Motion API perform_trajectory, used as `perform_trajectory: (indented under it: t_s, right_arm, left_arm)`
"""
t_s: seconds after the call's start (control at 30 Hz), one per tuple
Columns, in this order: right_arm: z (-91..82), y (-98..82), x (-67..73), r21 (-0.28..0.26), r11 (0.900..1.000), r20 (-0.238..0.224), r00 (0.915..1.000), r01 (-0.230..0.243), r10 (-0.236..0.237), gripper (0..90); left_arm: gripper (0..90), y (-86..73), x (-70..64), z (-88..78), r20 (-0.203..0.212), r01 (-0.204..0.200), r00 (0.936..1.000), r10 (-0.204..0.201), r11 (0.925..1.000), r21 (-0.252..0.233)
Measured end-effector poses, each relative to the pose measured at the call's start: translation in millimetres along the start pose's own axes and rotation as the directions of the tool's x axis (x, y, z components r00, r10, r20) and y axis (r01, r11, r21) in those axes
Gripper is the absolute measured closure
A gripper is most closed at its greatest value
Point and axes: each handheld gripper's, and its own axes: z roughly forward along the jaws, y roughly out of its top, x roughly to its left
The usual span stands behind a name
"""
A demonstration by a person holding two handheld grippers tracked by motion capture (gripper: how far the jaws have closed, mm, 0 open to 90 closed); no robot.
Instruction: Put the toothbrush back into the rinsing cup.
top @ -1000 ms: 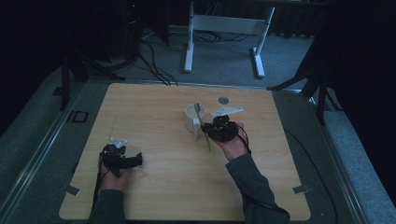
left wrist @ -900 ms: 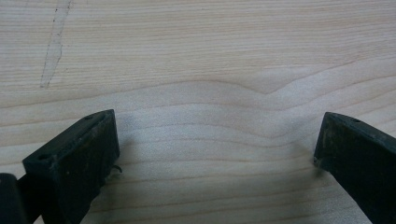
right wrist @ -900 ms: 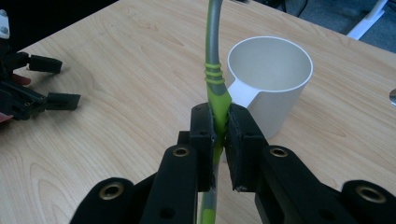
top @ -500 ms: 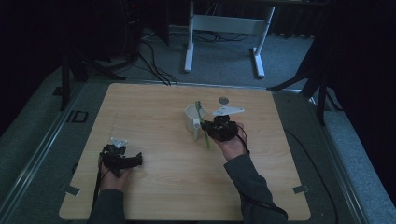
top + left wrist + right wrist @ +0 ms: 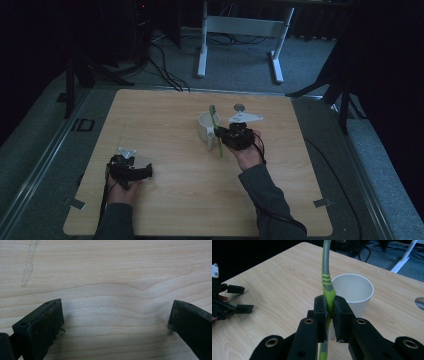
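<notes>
The right claw (image 5: 330, 312) grips a green-and-grey toothbrush (image 5: 327, 287) by its handle, holding it upright just near of a white cup (image 5: 353, 293) that stands right of the bench's (image 5: 165, 120) middle. The left claw (image 5: 131, 170) rests on the bench at the near left, jaws wide apart and empty.

1. A white paper cup (image 5: 206, 131) is standing right of centre on the light wooden table (image 5: 165, 120).
2. A green-and-grey toothbrush (image 5: 216, 131) is sitting just right of the cup.
3. A small round silver disc (image 5: 239, 107) is lying farther back, right.
</notes>
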Motion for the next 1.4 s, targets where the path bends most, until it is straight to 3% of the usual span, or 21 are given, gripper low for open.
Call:
perform_trajectory:
  t_s: [0.63, 1.4]
  right_arm:
    - [-2.5, 0.8, -3.0, -0.069, 0.998, -0.018, 0.9998, 0.0, -0.001, 81.6]
    - [-6.2, 3.0, -3.1, -0.134, 0.991, -0.008, 1.0, -0.006, 0.005, 81.7]
  left_arm:
    - [0.1, 0.0, 0.0, 0.0, 0.0, 0.0, 1.0, 0.0, 1.0, 0.0]
    - [0.1, 0.1, 0.1, -0.2, 0.002, -0.004, 1.0, 0.004, 1.0, 0.003]
